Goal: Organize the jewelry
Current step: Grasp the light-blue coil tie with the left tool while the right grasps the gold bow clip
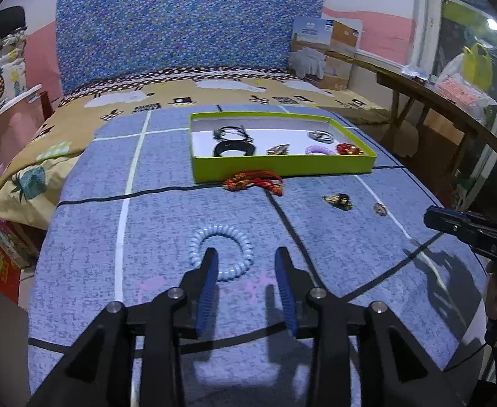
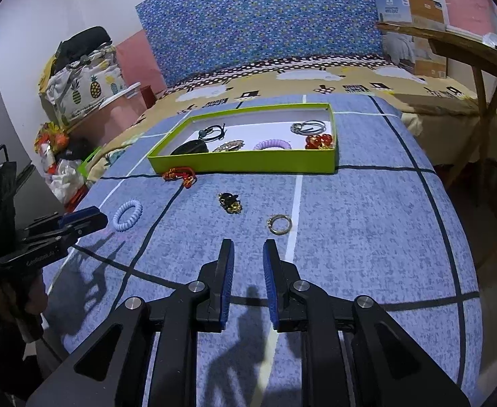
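Observation:
A green box lid tray (image 1: 282,168) (image 2: 245,164) lies on the blue checked cloth and holds several pieces of jewelry. In front of it lie a red tasselled cord (image 1: 253,183) (image 2: 179,173), a black and gold brooch (image 1: 338,200) (image 2: 230,201), a gold ring (image 1: 380,209) (image 2: 279,224) and a pale blue spiral band (image 1: 222,252) (image 2: 128,214). My left gripper (image 1: 246,257) is open and empty, its left finger over the spiral band's near edge. My right gripper (image 2: 246,249) is open and empty, just short of the gold ring.
The cloth covers a table whose edges fall off left and right. A bed with a blue patterned headboard (image 1: 180,23) lies behind. A wooden bench (image 1: 435,101) stands at the right. Bags and boxes (image 2: 78,68) crowd the left side.

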{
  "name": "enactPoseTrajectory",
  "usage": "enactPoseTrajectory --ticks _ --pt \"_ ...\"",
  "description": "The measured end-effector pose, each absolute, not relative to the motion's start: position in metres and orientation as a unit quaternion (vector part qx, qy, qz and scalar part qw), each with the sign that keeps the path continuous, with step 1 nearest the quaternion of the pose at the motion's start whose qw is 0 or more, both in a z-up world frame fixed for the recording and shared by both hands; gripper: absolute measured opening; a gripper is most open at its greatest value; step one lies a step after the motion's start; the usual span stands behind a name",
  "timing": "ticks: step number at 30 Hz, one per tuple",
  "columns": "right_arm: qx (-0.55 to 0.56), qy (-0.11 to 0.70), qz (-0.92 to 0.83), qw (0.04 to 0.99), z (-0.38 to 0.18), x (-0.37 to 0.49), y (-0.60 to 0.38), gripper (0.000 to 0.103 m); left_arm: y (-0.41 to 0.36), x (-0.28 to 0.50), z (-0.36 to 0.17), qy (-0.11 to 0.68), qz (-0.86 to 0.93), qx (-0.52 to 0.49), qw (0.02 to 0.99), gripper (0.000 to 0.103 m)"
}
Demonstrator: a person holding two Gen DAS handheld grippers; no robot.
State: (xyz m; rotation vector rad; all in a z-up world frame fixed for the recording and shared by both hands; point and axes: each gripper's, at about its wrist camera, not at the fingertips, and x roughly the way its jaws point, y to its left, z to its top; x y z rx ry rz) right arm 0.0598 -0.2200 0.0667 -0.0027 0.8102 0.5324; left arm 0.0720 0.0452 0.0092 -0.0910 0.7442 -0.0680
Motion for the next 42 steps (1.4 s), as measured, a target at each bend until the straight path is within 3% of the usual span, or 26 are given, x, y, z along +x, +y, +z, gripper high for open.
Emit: enactPoseTrajectory --ticks 1,18,36,40,42 --pt "-0.003 0.390 0.258 0.884 0.067 0.061 -0.218 0.036 0.048 0.073 0.008 0.365 -0.030 -0.047 0.929 0.042" --pt "-0.067 0.396 0.280 0.872 0.057 0.093 -0.171 0.036 0.068 0.105 -0.017 0.420 0.017 -0.075 0.904 0.043" --pt "-0.136 0.426 0.284 0.848 0.029 0.133 -0.133 0.036 0.051 0.116 -0.018 0.429 0.007 -0.021 0.903 0.014" --pt "-0.145 0.427 0.287 0.845 0.027 0.132 -0.129 0.022 0.050 0.116 -0.018 0.429 0.002 -0.018 0.903 0.011" --pt "-0.149 0.427 0.289 0.844 0.027 0.132 -0.128 0.021 0.049 0.116 -0.018 0.429 -0.002 -0.020 0.903 0.011"
